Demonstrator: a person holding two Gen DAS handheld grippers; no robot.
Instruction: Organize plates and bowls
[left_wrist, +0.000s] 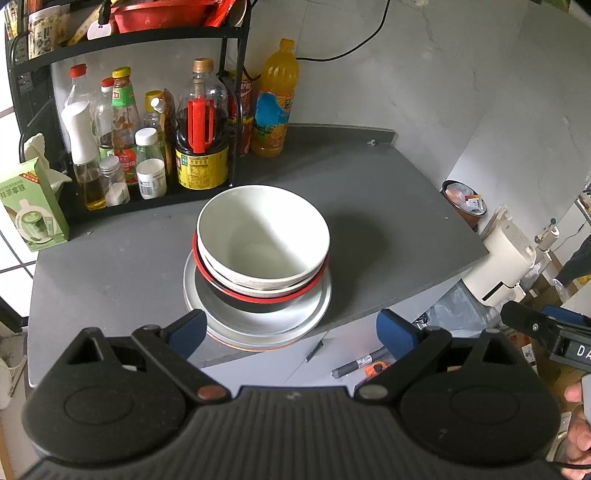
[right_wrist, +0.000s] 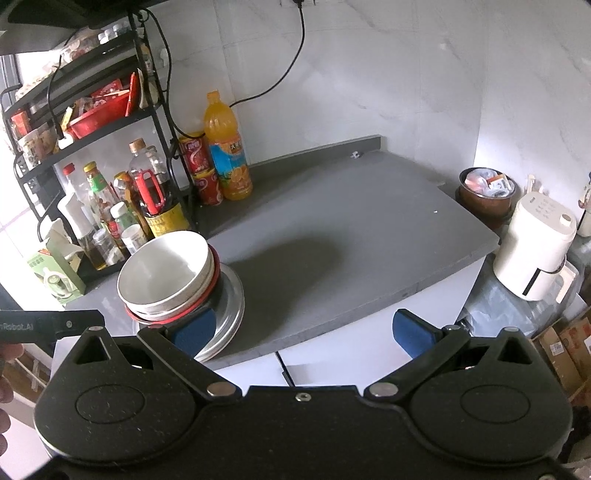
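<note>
A stack of bowls (left_wrist: 263, 243) on plates (left_wrist: 258, 325) sits at the grey surface's (left_wrist: 369, 206) near edge, dead ahead of the spread, empty left gripper (left_wrist: 291, 330), while the equally released right gripper (right_wrist: 314, 330) hangs off to its right.

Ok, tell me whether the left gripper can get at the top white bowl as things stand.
Probably yes. The left gripper is open, facing the stack, and nothing stands between its jaws and the white bowl, which sits uncovered on top. The bottles stay behind the stack.

Bright daylight; soft shadows; fisheye-warped edges
</note>
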